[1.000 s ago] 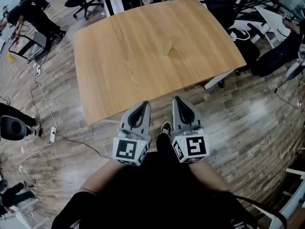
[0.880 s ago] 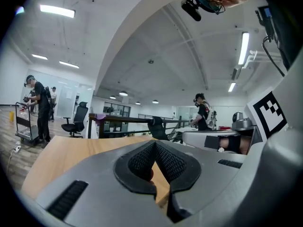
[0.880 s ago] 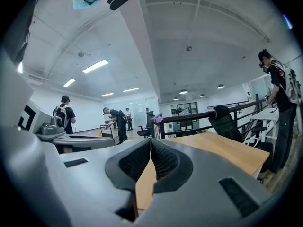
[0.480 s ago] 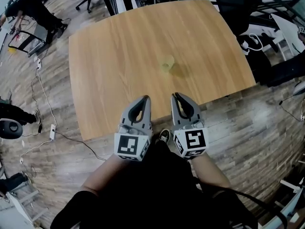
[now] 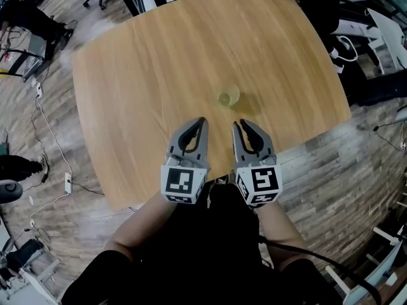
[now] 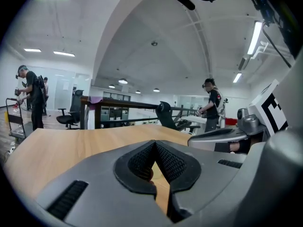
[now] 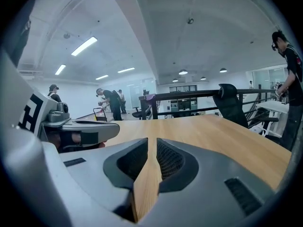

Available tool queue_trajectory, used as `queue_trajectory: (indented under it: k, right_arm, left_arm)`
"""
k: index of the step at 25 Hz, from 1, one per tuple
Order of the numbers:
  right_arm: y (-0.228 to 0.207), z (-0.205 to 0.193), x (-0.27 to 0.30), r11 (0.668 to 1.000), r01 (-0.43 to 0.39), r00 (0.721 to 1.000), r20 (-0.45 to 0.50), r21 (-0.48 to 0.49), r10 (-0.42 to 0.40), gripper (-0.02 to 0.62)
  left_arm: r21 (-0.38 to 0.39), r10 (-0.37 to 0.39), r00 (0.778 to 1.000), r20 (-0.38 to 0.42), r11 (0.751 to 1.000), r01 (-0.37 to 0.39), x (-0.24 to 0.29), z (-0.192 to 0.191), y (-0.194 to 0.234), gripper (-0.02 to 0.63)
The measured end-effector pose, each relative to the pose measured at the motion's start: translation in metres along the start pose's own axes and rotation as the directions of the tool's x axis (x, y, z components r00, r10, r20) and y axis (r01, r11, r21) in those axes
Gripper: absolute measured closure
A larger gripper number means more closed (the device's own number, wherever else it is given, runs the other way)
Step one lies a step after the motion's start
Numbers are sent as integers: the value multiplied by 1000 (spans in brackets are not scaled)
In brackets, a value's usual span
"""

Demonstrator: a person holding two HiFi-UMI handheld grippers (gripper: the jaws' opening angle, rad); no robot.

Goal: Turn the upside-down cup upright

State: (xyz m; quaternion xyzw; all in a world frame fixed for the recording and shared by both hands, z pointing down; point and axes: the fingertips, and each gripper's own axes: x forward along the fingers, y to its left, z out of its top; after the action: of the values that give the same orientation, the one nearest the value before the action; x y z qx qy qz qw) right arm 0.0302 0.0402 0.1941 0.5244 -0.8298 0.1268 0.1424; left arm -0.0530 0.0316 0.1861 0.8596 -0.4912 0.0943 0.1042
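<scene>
1. A second ago both claws hung over the floor, short of the surface's near edge. Now the tips of the left claw (image 5: 201, 122) and the right claw (image 5: 237, 125) are out over the wood.
2. The cup (image 5: 228, 97) was then far ahead of them. Now it stands just beyond the tips, slightly to the right of the gap between the two claws, and neither touches it.
3. The jaws have not changed: each claw is closed, tip against tip, and holds nothing. Each claw's own view shows only bare wood past the meeting pads.
4. The cup is small, pale yellow and see-through, and sits near the middle of the surface's near half. From above I cannot tell which end is up.
5. The surface (image 5: 146, 68) is a light wooden top with rounded corners, and it carries only the cup.
6. Around it lies a grey-brown plank floor (image 5: 356, 164), with a white power strip (image 5: 67, 183) and cables at the left. The gripper views show an open office with a white ceiling, strip lights, dark chairs and railings.
7. Counts: one cup, one surface, two claws and two marker cubes, one on each claw. At least two people stand in the left gripper view and at least four in the right gripper view.
</scene>
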Motion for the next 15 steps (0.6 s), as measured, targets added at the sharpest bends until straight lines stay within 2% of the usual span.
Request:
queue_trajectory:
  k: [3, 4, 6, 10, 15]
  right_arm:
    - [-12, -19, 25, 1000, 3, 1000, -27, -3, -3, 577]
    - [-14, -25, 33, 1000, -14, 999, -30, 3, 14, 555]
    - [-19, -37, 46, 998, -61, 997, -38, 20, 62, 394]
    - [-31, -60, 76, 995, -96, 994, -59, -3, 95, 329]
    - [-44, -65, 109, 989, -136, 991, -17, -59, 136, 262]
  left_arm:
    - [-5, -4, 1000, -28, 1000, 4, 27, -20, 13, 598]
    - [-8, 2, 1000, -31, 1000, -3, 35, -26, 17, 598]
    - [-25, 18, 999, -32, 1000, -19, 49, -36, 27, 598]
    - [-80, 50, 998, -40, 995, -53, 76, -58, 49, 598]
    - [-92, 87, 995, -45, 992, -91, 99, -81, 64, 598]
